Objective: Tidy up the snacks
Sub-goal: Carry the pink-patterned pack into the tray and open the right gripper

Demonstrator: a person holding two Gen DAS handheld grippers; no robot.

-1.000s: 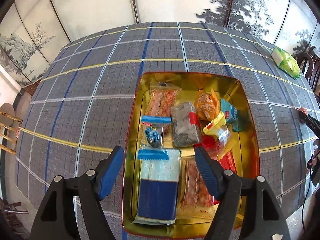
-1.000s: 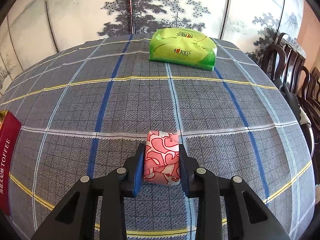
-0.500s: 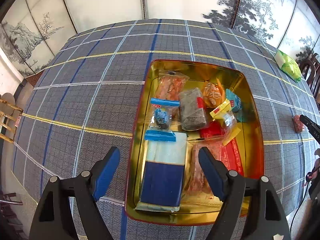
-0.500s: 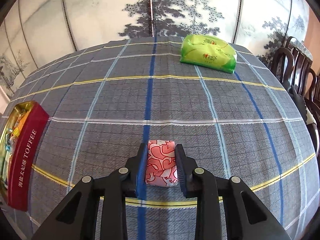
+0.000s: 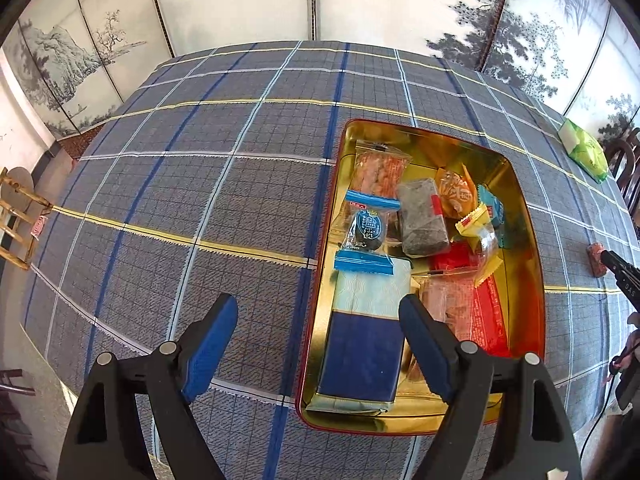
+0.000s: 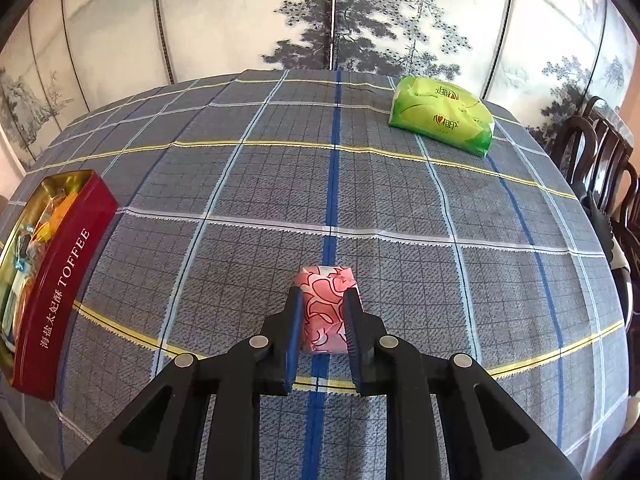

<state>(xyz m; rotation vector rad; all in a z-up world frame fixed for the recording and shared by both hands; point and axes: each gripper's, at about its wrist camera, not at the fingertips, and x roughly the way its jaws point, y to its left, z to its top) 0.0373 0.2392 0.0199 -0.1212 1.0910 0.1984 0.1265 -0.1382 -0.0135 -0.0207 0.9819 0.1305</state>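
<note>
The left claw hangs spread wide above the near-left corner of the toffee tin, which sits on the plaid-covered surface filled with wrapped snacks. Right of the tin, the right claw pinches a pink-and-white wrapped candy. A green tissue pack lies far right.

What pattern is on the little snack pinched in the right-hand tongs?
The snack has a pink wrapper with dark red swirling outlines and white patches, clearest in the right wrist view.
</note>
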